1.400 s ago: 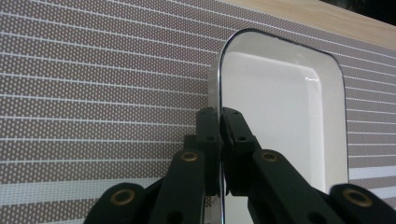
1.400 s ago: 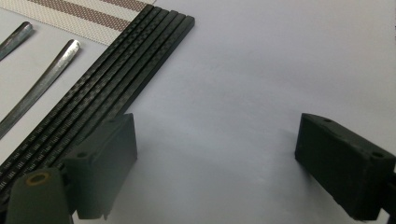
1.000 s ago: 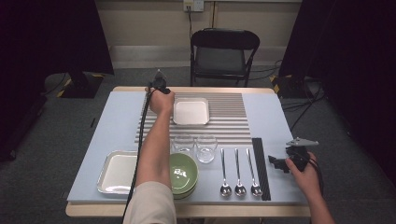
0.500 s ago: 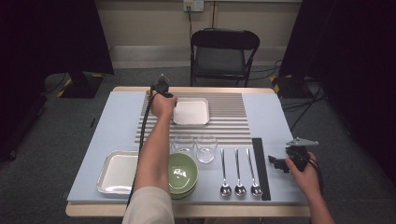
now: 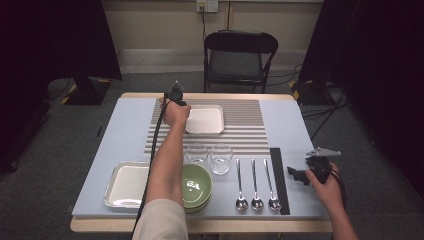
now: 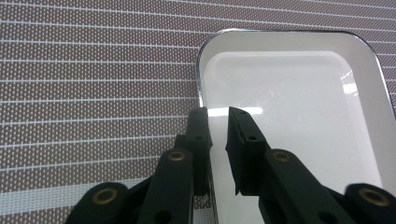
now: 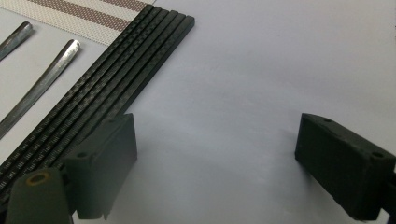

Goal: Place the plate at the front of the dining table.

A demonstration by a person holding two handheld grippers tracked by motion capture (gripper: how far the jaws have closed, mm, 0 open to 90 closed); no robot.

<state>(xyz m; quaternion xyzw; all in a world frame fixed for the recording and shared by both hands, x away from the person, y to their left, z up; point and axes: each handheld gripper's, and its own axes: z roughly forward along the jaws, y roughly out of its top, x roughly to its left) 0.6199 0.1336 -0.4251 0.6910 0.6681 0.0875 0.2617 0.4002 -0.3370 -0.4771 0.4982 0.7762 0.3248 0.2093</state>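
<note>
A white rectangular tray (image 5: 205,120) lies on the striped mat (image 5: 250,135) at the far middle of the table. My left gripper (image 6: 218,112) reaches out to the tray's left rim (image 6: 201,70). Its jaws stand close together astride that rim, one outside on the mat and one over the tray's floor, shut on it. The left hand (image 5: 175,112) covers the jaws in the high view. My right gripper (image 5: 296,174) rests low at the table's right front, beside a black ridged strip (image 7: 116,79). It is open (image 7: 215,154) with bare tabletop between the jaws.
Two clear glasses (image 5: 196,152) (image 5: 221,159) stand at the mat's near edge. Stacked green bowls (image 5: 197,185) and a second white tray (image 5: 125,182) sit at the front left. Three spoons (image 5: 255,185) lie left of the black strip (image 5: 279,180). A folding chair (image 5: 240,55) stands behind the table.
My left hand and gripper have come slightly nearer and down onto the tray's left rim. The tray and the right gripper have stayed put.
</note>
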